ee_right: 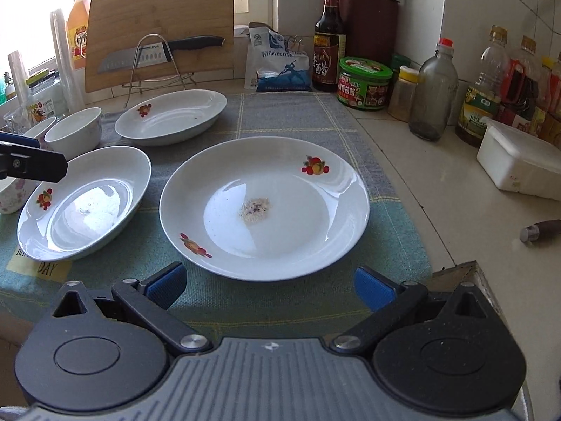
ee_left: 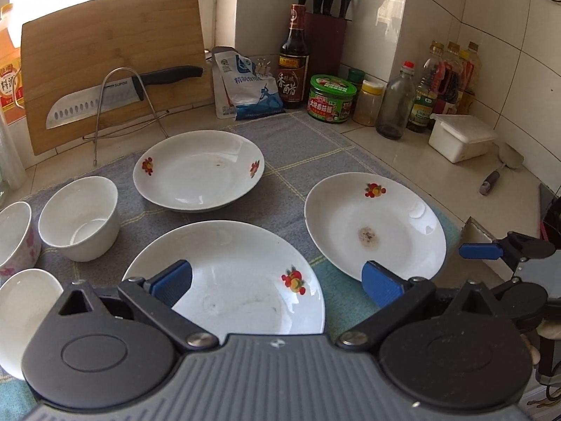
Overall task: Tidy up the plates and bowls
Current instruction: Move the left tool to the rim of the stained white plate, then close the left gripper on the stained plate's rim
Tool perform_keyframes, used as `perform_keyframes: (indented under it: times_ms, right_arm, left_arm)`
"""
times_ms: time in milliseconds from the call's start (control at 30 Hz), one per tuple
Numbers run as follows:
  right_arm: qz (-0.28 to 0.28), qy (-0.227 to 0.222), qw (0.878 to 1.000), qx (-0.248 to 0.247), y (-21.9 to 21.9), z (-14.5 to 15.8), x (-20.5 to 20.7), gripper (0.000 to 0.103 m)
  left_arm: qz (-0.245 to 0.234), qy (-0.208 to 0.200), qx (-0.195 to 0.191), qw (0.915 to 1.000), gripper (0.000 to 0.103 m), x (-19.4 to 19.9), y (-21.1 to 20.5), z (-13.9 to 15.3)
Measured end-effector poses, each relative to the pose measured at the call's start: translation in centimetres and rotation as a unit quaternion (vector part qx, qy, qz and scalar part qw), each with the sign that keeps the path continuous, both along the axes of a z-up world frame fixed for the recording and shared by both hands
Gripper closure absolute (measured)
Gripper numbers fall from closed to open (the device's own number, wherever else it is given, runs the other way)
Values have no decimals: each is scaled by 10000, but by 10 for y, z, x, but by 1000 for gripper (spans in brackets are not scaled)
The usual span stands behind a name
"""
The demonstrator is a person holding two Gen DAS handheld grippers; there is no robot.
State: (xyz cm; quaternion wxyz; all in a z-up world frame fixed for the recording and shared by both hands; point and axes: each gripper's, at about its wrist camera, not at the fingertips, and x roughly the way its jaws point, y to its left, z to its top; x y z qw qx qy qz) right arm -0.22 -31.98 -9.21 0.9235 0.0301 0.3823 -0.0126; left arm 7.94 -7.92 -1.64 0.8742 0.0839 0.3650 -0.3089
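Observation:
Three white plates with fruit prints lie on a grey and teal cloth (ee_left: 301,140). My left gripper (ee_left: 277,286) is open just above the near plate (ee_left: 242,263), its blue pads spread over the plate's near half. A second plate (ee_left: 198,170) lies farther back. The third, stained plate (ee_left: 375,224) is to the right. A plain white bowl (ee_left: 79,221), a floral bowl (ee_left: 14,235) and another white bowl (ee_left: 21,312) stand at the left. My right gripper (ee_right: 269,286) is open, empty, just short of the stained plate (ee_right: 264,207).
A cutting board (ee_left: 112,70) with a knife (ee_left: 115,94) on a wire rack leans at the back. A salt bag (ee_left: 245,87), vinegar bottle (ee_left: 293,59), green jar (ee_left: 331,98), bottles (ee_left: 438,84) and a white box (ee_left: 461,137) line the tiled wall. The counter's edge (ee_right: 466,273) is at the right.

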Motion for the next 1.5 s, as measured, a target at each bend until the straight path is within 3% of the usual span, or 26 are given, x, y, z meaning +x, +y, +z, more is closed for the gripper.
perform_keyframes:
  times_ms: [100,567,900,1033,1333,1500]
  right_arm:
    - [226,122,9996,116,-9,-11,10,0]
    - [1102,144,9936,-200,-19,-28,36,0]
    - [1261,-341,9912,-195,-25,-34,26,0]
    - [1223,-436,9913,-200,-25,-35,22,0]
    - [1271,-542,9902,-189,-27,-37,21,0]
    - [1321,-507,9897,-196,-26,-37,23,0]
  left_arm:
    - [-127,147,23,9998,1,10,-17,-1]
    - [-840,268,447,9951,1,57,-89,-13]
    - [-1533,459,733,9844,1,94,-129,-37]
    - [-1761,695,1007,9767,1,117,-145,-51]
    - [-2398,1523,1149,9519,3,142,-164,-69]
    - [-2617,1557,1212,9448,9,144,-170,-67]
